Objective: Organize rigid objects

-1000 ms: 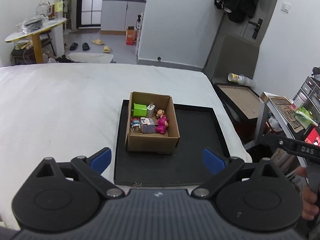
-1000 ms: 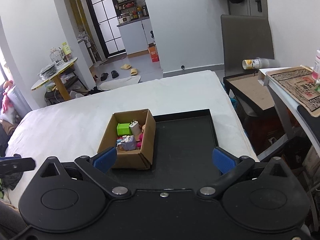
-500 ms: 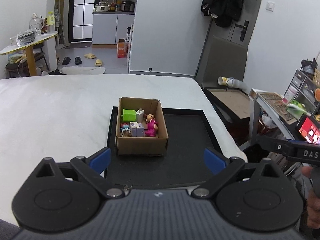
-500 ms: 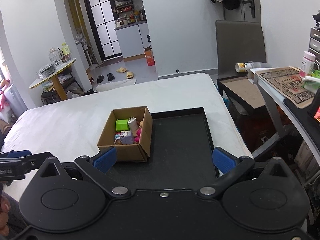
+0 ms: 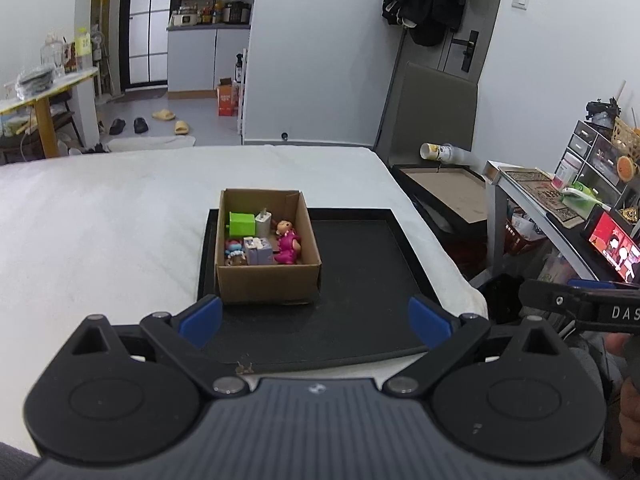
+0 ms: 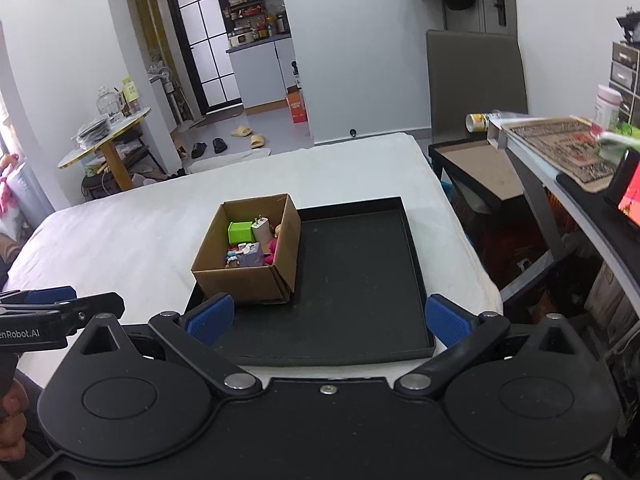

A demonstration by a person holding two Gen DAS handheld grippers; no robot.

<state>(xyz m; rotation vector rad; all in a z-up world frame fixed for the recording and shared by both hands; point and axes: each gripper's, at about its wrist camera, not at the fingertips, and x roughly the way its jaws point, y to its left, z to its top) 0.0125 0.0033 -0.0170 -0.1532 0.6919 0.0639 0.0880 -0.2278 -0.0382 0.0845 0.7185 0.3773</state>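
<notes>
A cardboard box stands on the left part of a black tray on a white bed. Inside it lie a green block, a white plug charger, a pink doll, a purple block and a small blue-haired figure. The box and tray also show in the right wrist view. My left gripper is open and empty, held back at the tray's near edge. My right gripper is open and empty, also near the tray's front edge.
The white bed stretches left and far. A dark side table and a desk with clutter stand on the right. A round yellow table stands far left. The other gripper shows at each view's edge.
Both grippers have pulled back and risen away from the box and tray, so the box looks smaller. Both stay open. The box's contents have not moved.
</notes>
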